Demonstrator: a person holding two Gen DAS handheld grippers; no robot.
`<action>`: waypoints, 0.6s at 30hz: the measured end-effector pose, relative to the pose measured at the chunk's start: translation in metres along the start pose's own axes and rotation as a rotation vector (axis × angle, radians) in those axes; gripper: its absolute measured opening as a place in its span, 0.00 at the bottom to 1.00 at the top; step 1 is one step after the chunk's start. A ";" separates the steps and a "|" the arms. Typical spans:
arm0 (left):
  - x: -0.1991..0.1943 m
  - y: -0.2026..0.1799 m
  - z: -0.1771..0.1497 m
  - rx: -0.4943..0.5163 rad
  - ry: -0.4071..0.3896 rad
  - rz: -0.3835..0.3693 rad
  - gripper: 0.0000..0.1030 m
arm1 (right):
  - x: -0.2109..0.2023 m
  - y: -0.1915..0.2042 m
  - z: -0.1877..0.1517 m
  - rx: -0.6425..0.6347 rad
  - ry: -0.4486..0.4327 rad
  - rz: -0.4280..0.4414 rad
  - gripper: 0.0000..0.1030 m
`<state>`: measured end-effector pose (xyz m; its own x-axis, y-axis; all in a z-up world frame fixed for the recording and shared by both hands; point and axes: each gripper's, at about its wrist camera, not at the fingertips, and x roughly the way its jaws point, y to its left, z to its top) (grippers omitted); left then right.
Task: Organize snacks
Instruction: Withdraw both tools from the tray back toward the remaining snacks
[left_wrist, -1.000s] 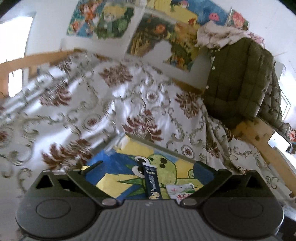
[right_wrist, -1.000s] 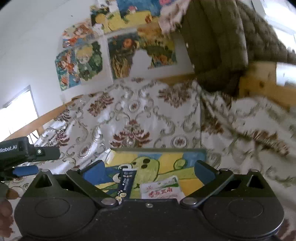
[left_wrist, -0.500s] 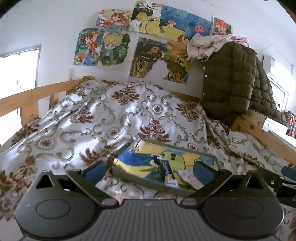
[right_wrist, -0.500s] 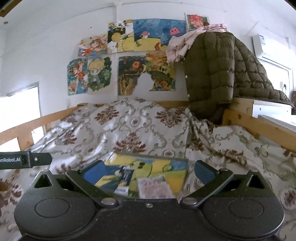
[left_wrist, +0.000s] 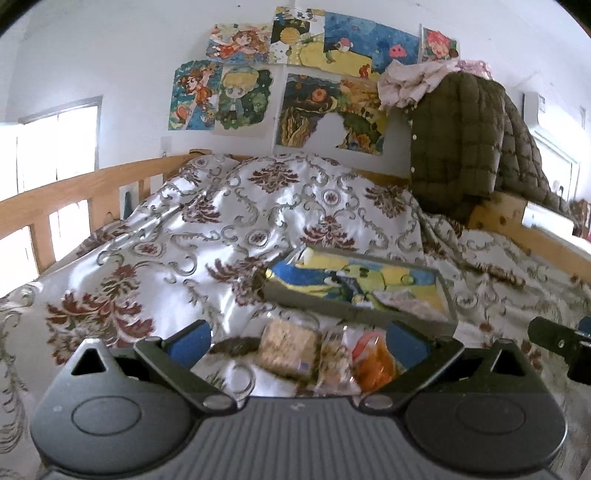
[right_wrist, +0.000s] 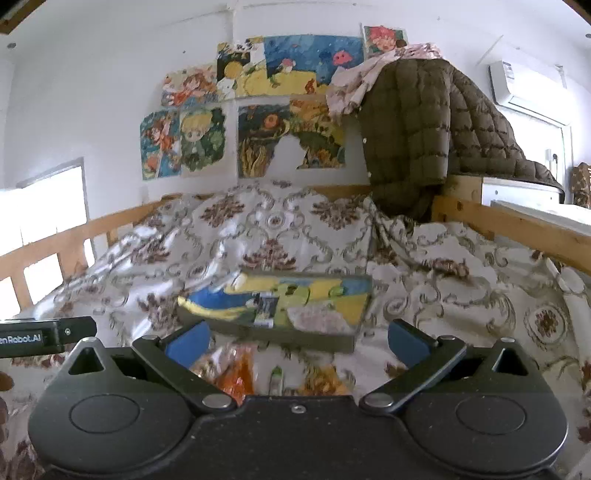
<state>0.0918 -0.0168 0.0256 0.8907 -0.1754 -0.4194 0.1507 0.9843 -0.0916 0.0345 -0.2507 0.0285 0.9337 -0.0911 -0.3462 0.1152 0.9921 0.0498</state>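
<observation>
**Snacks waiting beside a half-filled tray**

A bed covered by a patterned quilt (left_wrist: 229, 229) serves as the work surface, probably because it gives a broad, soft area for sorting. A shallow tray (right_wrist: 266, 332) with a cartoon picture on its floor is laid flat on the quilt; a dark packet (right_wrist: 266, 312) and a pale packet (right_wrist: 317, 318) are seen inside it, which suggests it is the collecting place. Loose snacks are left in front of it, outside the rim: a square cracker pack (left_wrist: 286, 349) and an orange bag (left_wrist: 373, 365). The left gripper (left_wrist: 295, 341) and right gripper (right_wrist: 295, 341) are both held spread wide above these, with nothing pinched, apparently readied for the next pick.
</observation>
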 end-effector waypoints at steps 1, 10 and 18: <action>-0.004 0.000 -0.004 0.011 -0.001 0.005 1.00 | -0.003 0.001 -0.003 -0.001 0.006 -0.001 0.99; -0.014 0.002 -0.032 0.062 0.055 0.031 1.00 | -0.023 0.003 -0.025 0.039 0.083 -0.058 0.99; -0.011 0.003 -0.041 0.089 0.101 0.072 1.00 | -0.017 0.006 -0.035 0.061 0.187 -0.046 0.99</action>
<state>0.0647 -0.0131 -0.0075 0.8537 -0.1009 -0.5109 0.1292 0.9914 0.0201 0.0077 -0.2401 0.0013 0.8485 -0.1132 -0.5169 0.1820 0.9797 0.0841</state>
